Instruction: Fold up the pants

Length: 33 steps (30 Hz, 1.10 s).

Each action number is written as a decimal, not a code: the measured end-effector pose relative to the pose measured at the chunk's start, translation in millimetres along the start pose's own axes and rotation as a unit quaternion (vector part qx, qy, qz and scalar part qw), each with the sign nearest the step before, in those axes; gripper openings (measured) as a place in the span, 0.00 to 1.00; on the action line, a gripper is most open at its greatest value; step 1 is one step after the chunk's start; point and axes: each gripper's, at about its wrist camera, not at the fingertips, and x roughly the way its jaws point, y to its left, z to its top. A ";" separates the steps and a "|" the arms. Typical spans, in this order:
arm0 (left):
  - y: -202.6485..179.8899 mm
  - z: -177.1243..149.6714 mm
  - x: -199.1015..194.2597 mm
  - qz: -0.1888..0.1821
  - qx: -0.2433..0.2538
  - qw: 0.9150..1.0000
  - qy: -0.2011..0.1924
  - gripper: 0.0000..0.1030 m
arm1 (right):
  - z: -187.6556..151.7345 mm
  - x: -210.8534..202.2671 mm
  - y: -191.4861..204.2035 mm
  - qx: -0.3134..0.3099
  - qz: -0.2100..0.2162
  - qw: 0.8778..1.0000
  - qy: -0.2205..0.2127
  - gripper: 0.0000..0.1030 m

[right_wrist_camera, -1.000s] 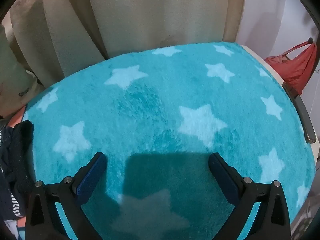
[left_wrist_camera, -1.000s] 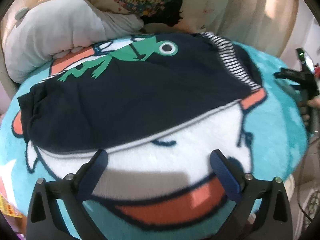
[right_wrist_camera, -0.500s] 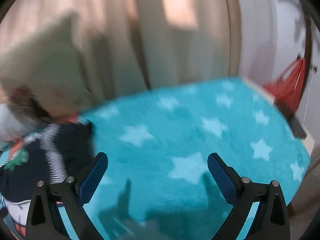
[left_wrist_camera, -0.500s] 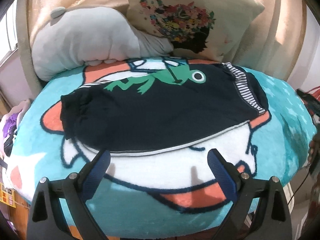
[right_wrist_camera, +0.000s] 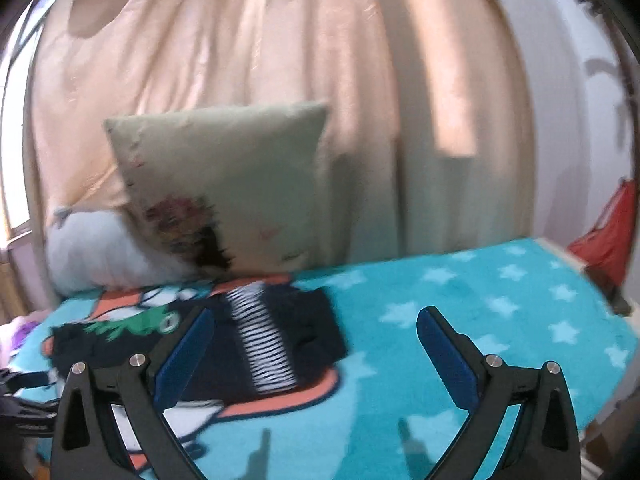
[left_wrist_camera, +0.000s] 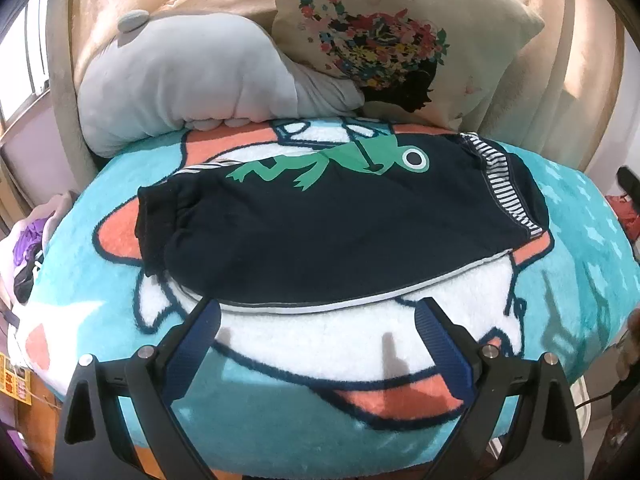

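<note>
Showing pants whole, left view; right blurred.

My left camera gives a sharp, evenly lit picture; daylight enters from a window at 9 o'clock and glows warm through the curtain at 1 o'clock. My left gripper throws thin finger shadows on the blanket near 6 o'clock. Fisheye bending curves the blanket edge, and black corners ring the frame. My right camera is smeared with motion blur: the pillow print and the pants stripes streak, while my right gripper stays crisp.
</note>
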 end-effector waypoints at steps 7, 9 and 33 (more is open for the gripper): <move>14.1 1.4 6.3 -0.001 -0.013 1.000 0.009 0.95 | -22.1 41.0 3.9 0.027 0.046 0.991 0.122 0.93; 26.0 2.9 8.9 -0.009 -0.030 0.999 0.013 0.95 | -25.1 44.9 3.6 0.022 0.035 0.990 0.134 0.90; 103.7 34.1 53.9 -0.069 -0.162 0.983 0.057 0.94 | -27.5 126.1 -60.3 0.177 0.074 0.952 0.238 0.72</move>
